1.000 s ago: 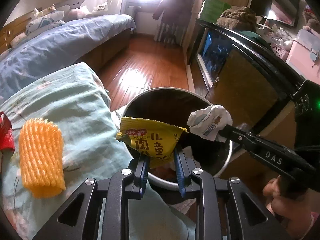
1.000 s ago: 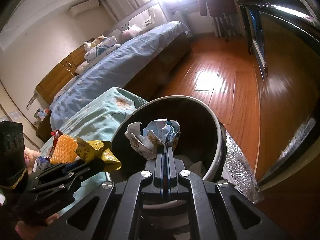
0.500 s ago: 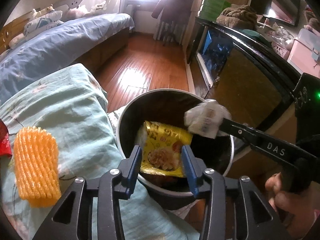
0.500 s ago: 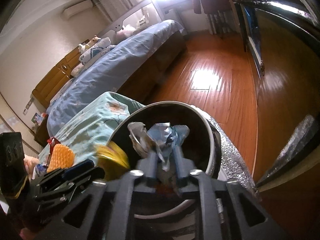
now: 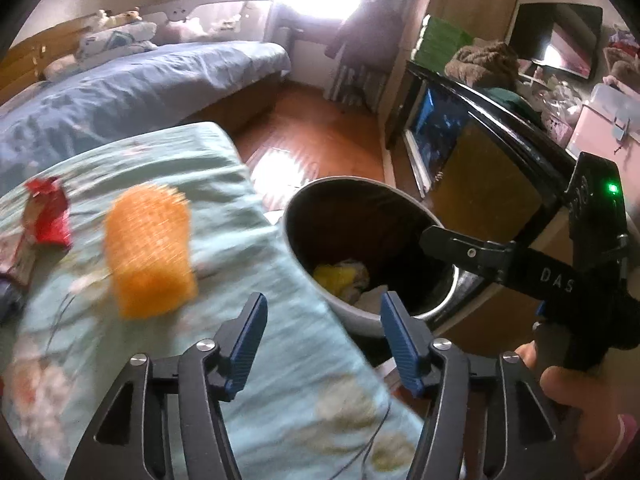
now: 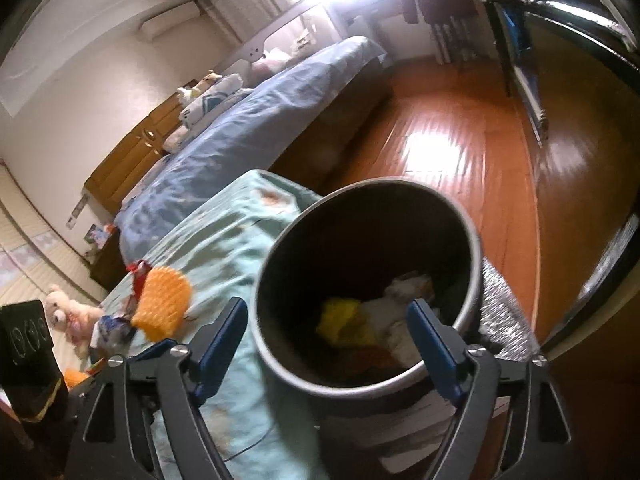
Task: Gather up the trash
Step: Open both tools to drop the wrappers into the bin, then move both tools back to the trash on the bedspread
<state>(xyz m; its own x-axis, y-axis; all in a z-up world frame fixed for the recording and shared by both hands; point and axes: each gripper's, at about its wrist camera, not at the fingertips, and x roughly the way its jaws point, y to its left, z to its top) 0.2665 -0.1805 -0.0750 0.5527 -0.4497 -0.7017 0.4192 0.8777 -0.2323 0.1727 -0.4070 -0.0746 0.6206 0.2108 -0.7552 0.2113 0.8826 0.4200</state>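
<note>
The pale green quilted bed cover (image 5: pixel 248 360) ends at the round dark metal trash bin (image 6: pixel 472 240), where a yellow snack wrapper (image 6: pixel 340 316) and crumpled white paper (image 6: pixel 404 292) lie. An orange foam fruit net (image 5: pixel 148 256) and red wrapper (image 5: pixel 50 216) rest mid-cover. Left gripper (image 5: pixel 322 344) and right gripper (image 6: pixel 328 344) have just been opening, jaws released and empty.

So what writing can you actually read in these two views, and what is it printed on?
"DAS": white letters on the black arm of the right tool, seen in the left wrist view.
Red wrapper on the green blanket: print too blurred to read.
Yellow wrapper in the bin: no readable print.
</note>
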